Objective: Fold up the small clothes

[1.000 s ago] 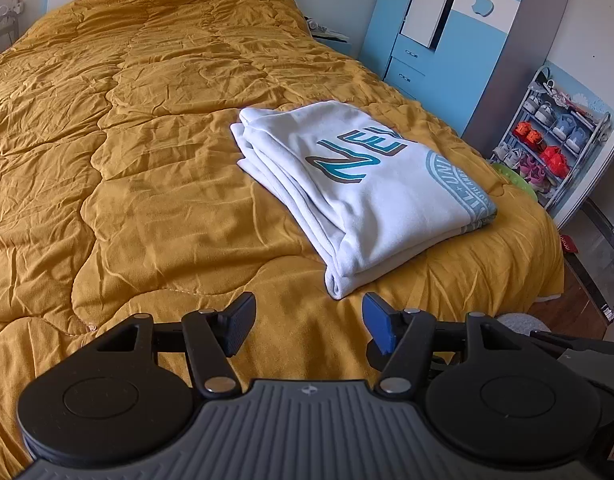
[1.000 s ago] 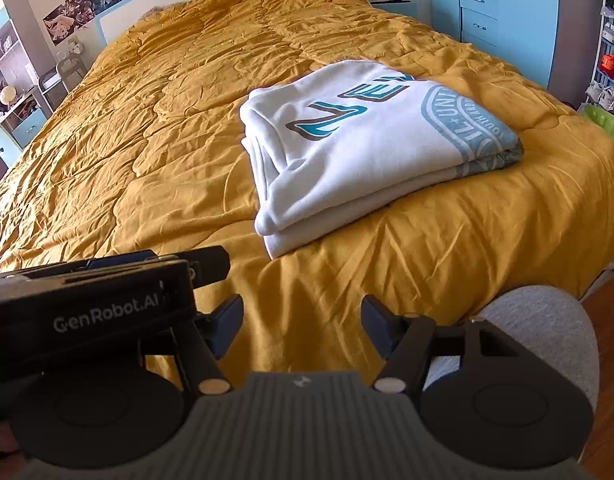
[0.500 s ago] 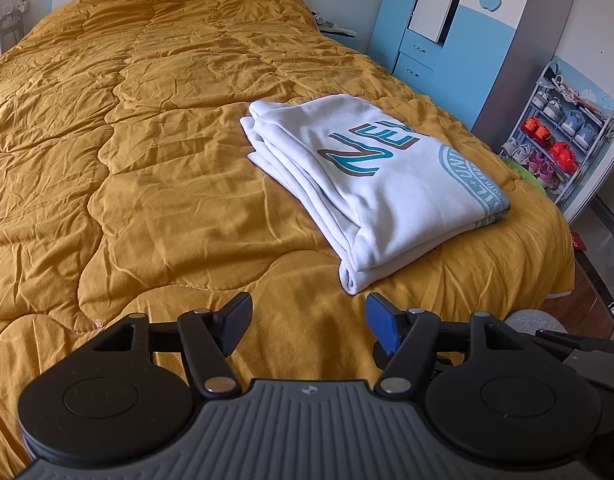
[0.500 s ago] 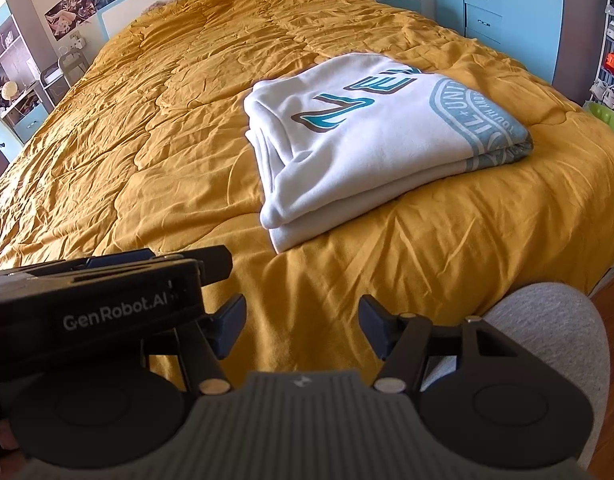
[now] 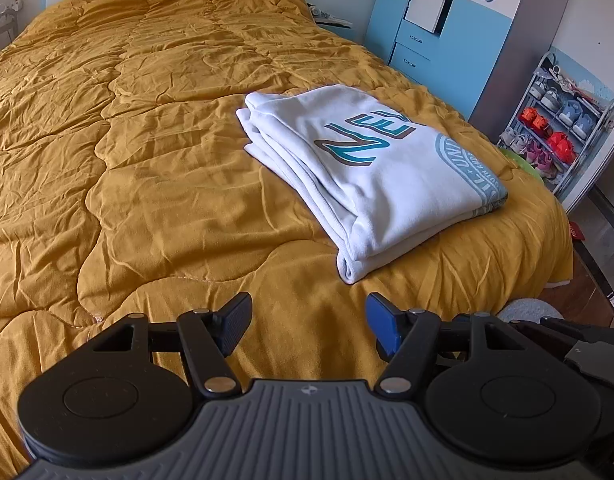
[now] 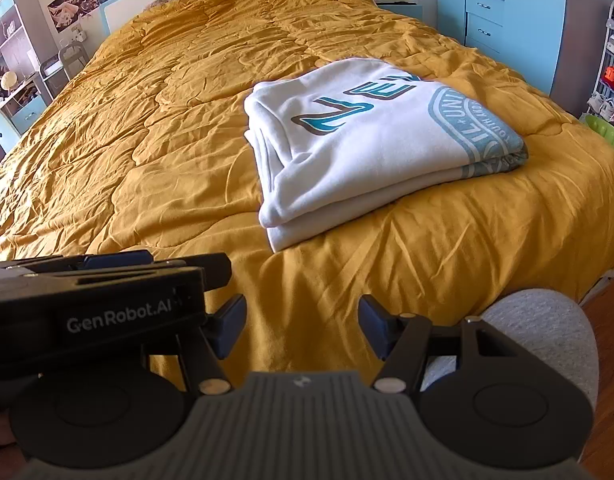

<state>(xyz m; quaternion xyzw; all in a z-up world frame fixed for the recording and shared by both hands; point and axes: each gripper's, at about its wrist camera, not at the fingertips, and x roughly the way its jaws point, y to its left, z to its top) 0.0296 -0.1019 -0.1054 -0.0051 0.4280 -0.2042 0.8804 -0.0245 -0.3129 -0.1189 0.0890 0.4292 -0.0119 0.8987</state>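
Observation:
A white sweatshirt [image 5: 371,168] with teal lettering lies folded in a neat rectangle on the mustard quilt [image 5: 147,168], near the bed's right foot corner. It also shows in the right wrist view [image 6: 371,140]. My left gripper [image 5: 309,322] is open and empty, held back over the foot of the bed, short of the sweatshirt. My right gripper [image 6: 301,326] is open and empty, also back from the sweatshirt. The left gripper's body [image 6: 95,304] shows at the left of the right wrist view.
A blue and white wardrobe [image 5: 447,20] stands right of the bed. A shoe rack [image 5: 555,128] stands against the right wall. A grey cushion [image 6: 539,332] sits by the bed's foot edge. Shelves [image 6: 11,80] stand at the left.
Both grippers have drifted slightly, so the sweatshirt sits a little further right in the left view. Nothing was grasped; the sweatshirt has not moved on the bed.

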